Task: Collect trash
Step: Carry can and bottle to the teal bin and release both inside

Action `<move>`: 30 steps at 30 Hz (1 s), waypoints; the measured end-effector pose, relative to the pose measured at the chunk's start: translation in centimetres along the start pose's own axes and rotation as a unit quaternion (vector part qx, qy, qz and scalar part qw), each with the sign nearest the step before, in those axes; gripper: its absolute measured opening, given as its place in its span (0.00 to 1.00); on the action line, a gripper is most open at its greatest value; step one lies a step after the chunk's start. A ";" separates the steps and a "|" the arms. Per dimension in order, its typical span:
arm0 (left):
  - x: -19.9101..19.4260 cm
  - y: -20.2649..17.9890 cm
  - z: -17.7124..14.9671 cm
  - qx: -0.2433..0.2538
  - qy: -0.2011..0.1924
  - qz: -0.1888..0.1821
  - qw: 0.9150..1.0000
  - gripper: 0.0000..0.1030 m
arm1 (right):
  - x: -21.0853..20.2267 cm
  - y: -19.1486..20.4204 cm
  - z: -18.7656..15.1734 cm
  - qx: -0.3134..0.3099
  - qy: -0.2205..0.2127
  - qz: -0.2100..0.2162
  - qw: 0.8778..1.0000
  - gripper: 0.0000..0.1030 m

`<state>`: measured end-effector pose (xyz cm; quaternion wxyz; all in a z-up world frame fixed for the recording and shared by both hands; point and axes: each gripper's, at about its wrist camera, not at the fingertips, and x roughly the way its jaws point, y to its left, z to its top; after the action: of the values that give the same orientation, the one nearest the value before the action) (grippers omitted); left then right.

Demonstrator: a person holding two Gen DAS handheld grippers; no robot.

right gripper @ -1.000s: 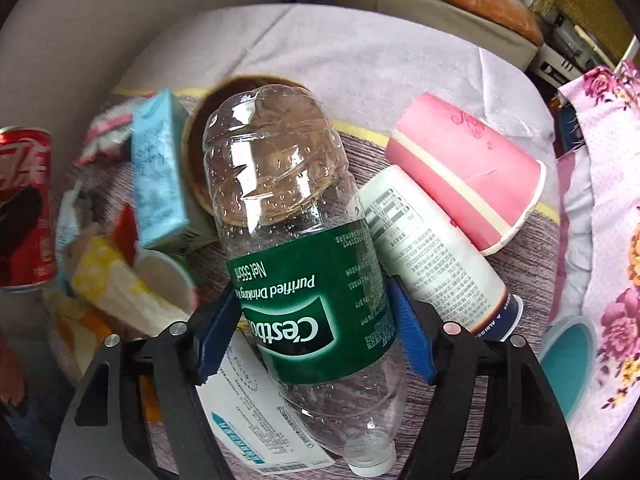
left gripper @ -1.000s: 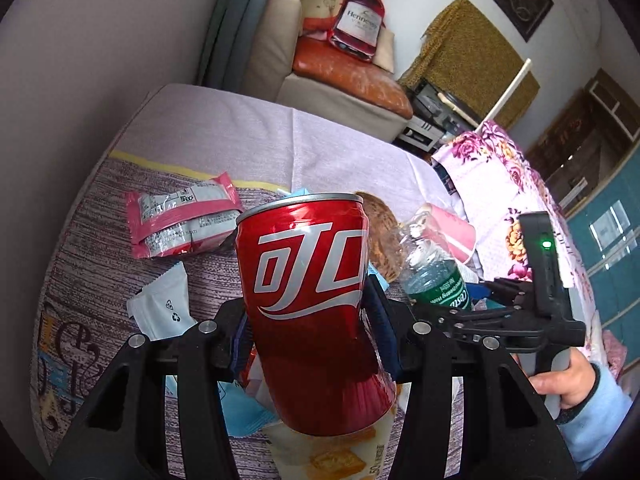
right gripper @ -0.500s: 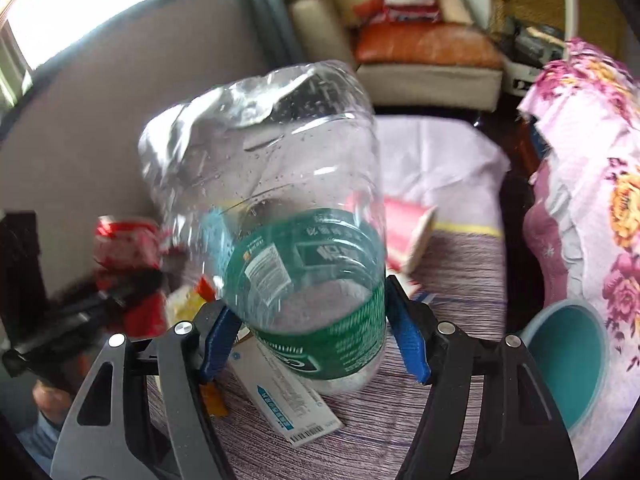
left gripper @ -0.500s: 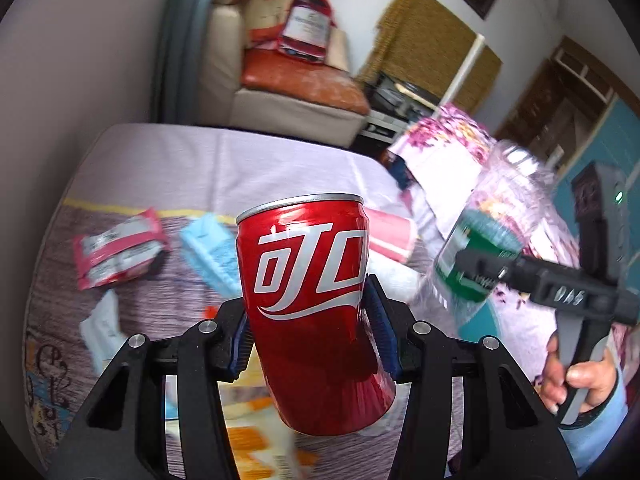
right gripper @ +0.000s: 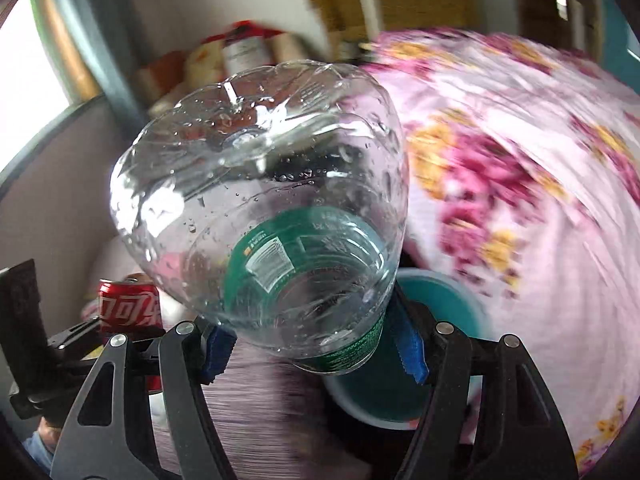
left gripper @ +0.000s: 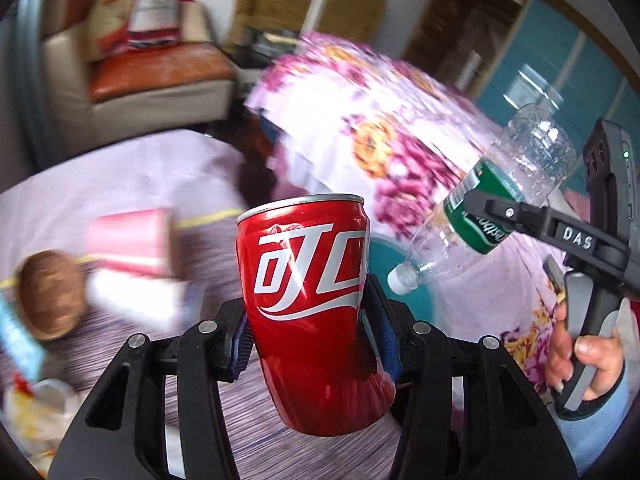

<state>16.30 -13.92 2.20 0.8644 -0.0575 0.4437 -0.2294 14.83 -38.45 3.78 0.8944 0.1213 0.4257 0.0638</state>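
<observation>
- A lived-in room: a cream armchair [left gripper: 132,76] with an orange cushion stands by the wall, and a pink floral bedspread [left gripper: 380,128] fills the right side of both views.
- A low surface under a striped purple cloth [left gripper: 248,436] carries litter, much of it blurred: a pink paper cup [left gripper: 132,240] on its side and what looks like a brown bowl [left gripper: 48,292].
- The left gripper [left gripper: 312,332] is clamped part-way closed on a red cola can [left gripper: 308,304], blue pads pressing its sides; the can stands upright, lifted off the cloth.
- The right gripper [right gripper: 312,348] grips a clear plastic bottle [right gripper: 272,208] at its green label, pads against both sides.
- From the left wrist view the bottle tilts, white cap lowest, in the air above the bedspread's edge.
- A teal bin [right gripper: 436,300] sits just below and behind the bottle, beside the bed.
- A hand [left gripper: 580,356] with a light blue cuff holds the right gripper's handle.
</observation>
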 end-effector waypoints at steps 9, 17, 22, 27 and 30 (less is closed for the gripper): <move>12.1 -6.1 0.0 0.033 0.066 -0.007 0.997 0.50 | 5.0 -8.2 -2.5 0.059 0.045 -0.027 0.997 0.62; 17.9 -6.9 -1.4 0.034 0.124 -0.002 0.992 0.54 | 7.1 -10.2 -4.9 0.069 0.085 -0.024 0.994 0.62; 18.7 -7.2 -2.0 0.046 0.131 0.012 0.990 0.63 | 8.0 -11.4 -5.4 0.078 0.097 -0.020 0.992 0.62; 17.6 -6.7 -2.2 0.040 0.128 0.015 0.991 0.63 | 9.1 -11.4 -6.0 0.086 0.121 -0.006 0.989 0.62; 16.4 -6.2 -2.4 0.033 0.124 0.017 0.992 0.76 | 9.6 -11.3 -6.1 0.091 0.134 0.001 0.987 0.62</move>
<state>20.49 -26.56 -9.52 0.8080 0.0075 0.5405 -0.2345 16.20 -46.29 -10.16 0.8144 0.1929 0.5457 0.0416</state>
